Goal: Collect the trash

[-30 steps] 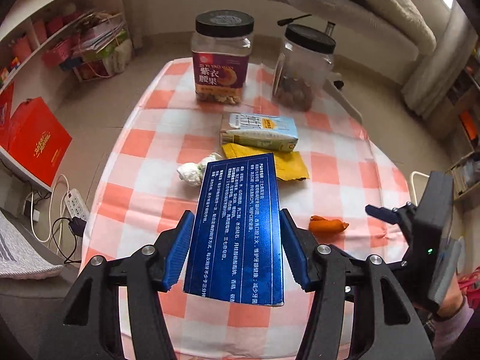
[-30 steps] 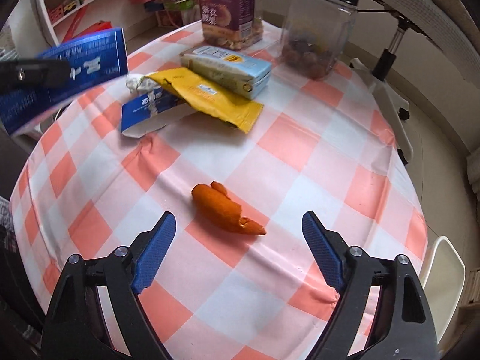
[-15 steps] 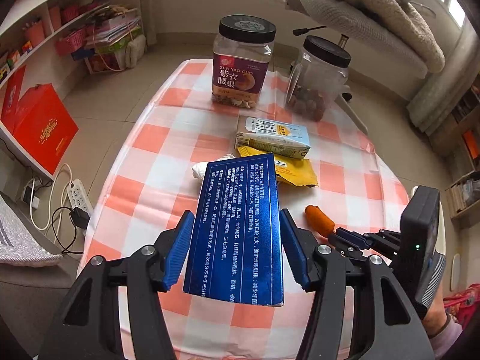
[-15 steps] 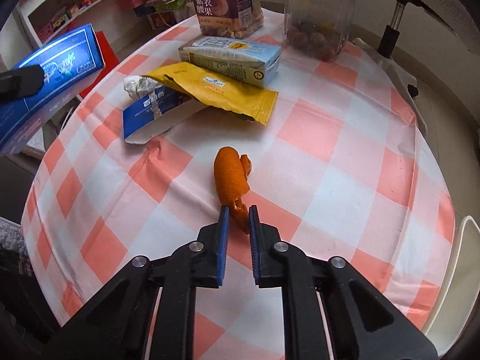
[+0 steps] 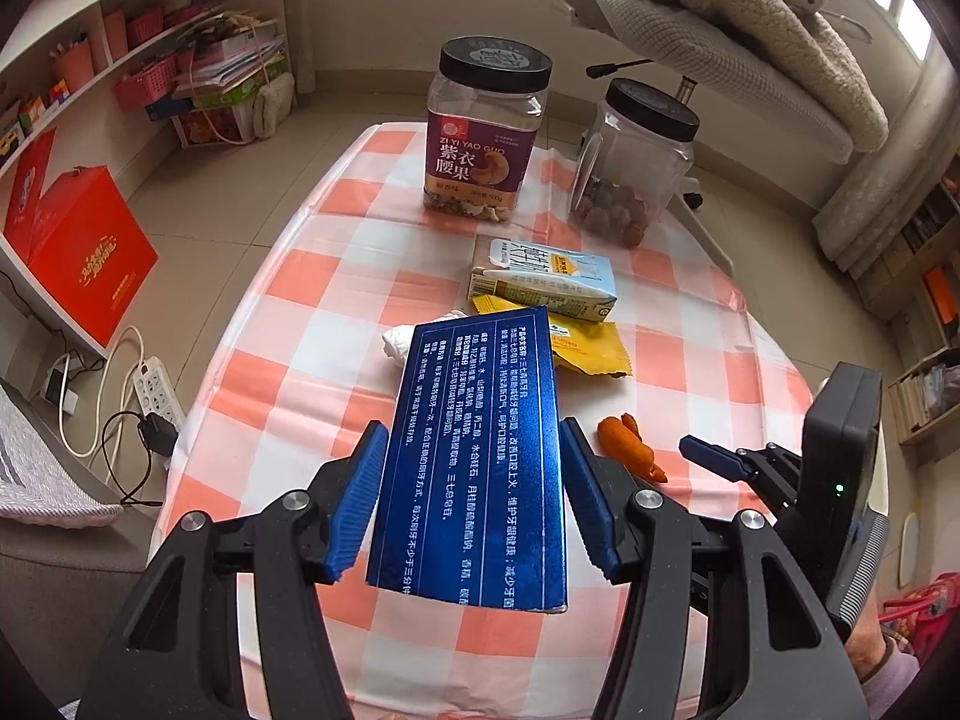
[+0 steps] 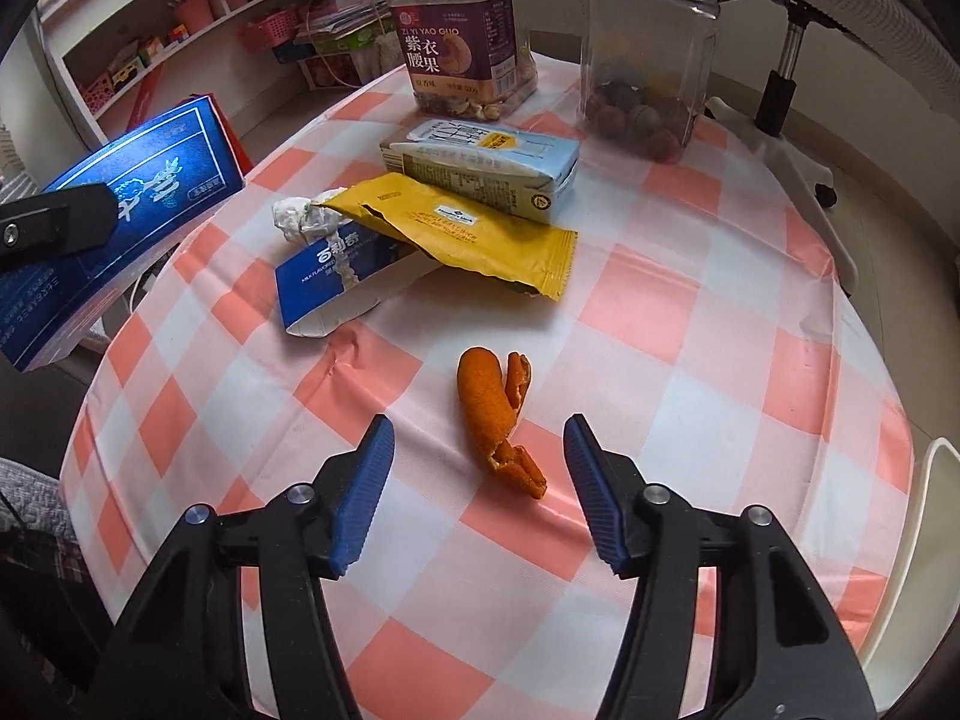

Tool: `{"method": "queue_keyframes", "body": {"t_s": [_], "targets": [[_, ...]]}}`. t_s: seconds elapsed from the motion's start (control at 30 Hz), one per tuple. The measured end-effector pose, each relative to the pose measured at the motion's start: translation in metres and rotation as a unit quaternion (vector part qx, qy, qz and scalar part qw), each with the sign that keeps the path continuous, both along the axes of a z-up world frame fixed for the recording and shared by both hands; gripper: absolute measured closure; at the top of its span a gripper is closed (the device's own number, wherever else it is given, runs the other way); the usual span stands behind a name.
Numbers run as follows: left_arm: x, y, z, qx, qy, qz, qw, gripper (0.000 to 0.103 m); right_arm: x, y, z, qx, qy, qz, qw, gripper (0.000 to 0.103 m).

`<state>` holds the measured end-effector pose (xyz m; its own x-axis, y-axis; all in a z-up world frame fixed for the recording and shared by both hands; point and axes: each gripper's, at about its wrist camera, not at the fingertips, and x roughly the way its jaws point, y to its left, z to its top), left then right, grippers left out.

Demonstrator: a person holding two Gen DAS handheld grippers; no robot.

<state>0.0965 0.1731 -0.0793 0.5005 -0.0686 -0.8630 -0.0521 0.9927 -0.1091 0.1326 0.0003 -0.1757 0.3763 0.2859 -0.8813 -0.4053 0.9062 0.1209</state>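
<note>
My left gripper (image 5: pixel 471 492) is shut on a blue box (image 5: pixel 477 456) with white print and holds it above the checked table; the box also shows in the right wrist view (image 6: pixel 114 234). My right gripper (image 6: pixel 477 480) is open, its fingers either side of the near end of an orange peel (image 6: pixel 495 417) lying on the cloth; the peel also shows in the left wrist view (image 5: pixel 630 447). Beyond lie a yellow wrapper (image 6: pixel 462 231), a torn blue-and-white carton (image 6: pixel 336 285), a crumpled tissue (image 6: pixel 297 216) and a milk carton (image 6: pixel 486 165).
Two black-lidded jars stand at the table's far end: a purple-labelled nut jar (image 6: pixel 459 39) and a clear one (image 6: pixel 651 54). A chair base (image 6: pixel 786 96) stands beyond the table's right side. Shelves and a red box (image 5: pixel 78 246) are on the left, with a power strip (image 5: pixel 156 390) on the floor.
My right gripper was open a second ago, shut at the peel's tip half a second ago, and is open again around it. The left gripper still holds the blue box and has lifted slightly.
</note>
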Motion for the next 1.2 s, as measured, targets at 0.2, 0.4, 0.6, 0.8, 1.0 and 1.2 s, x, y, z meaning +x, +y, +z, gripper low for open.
{"method": "queue_keyframes", "body": {"t_s": [0.2, 0.4, 0.6, 0.8, 1.0, 1.2], "targets": [[0.001, 0.008, -0.004, 0.001, 0.004, 0.010, 0.9999, 0.046, 0.011, 0.006, -0.022, 0.003, 0.025, -0.010, 1.000, 0.088], [0.000, 0.015, 0.000, -0.004, -0.004, 0.025, 0.9997, 0.046, 0.012, -0.002, -0.005, 0.040, 0.014, -0.030, 0.999, 0.092], [-0.003, 0.011, 0.010, -0.004, -0.028, 0.028, 0.9992, 0.046, 0.000, -0.007, 0.042, 0.064, -0.049, -0.035, 0.996, 0.092], [-0.007, -0.005, 0.022, 0.005, -0.063, 0.023, 0.9977, 0.046, -0.014, -0.015, 0.081, 0.078, -0.109, -0.037, 0.990, 0.092], [-0.009, -0.028, 0.031, 0.018, -0.092, 0.007, 0.9955, 0.046, -0.025, -0.028, 0.105, 0.081, -0.149, -0.049, 0.984, 0.092], [-0.016, -0.057, 0.042, 0.027, -0.121, -0.014, 0.9922, 0.046, -0.034, -0.050, 0.121, 0.081, -0.178, -0.069, 0.978, 0.092]]}}
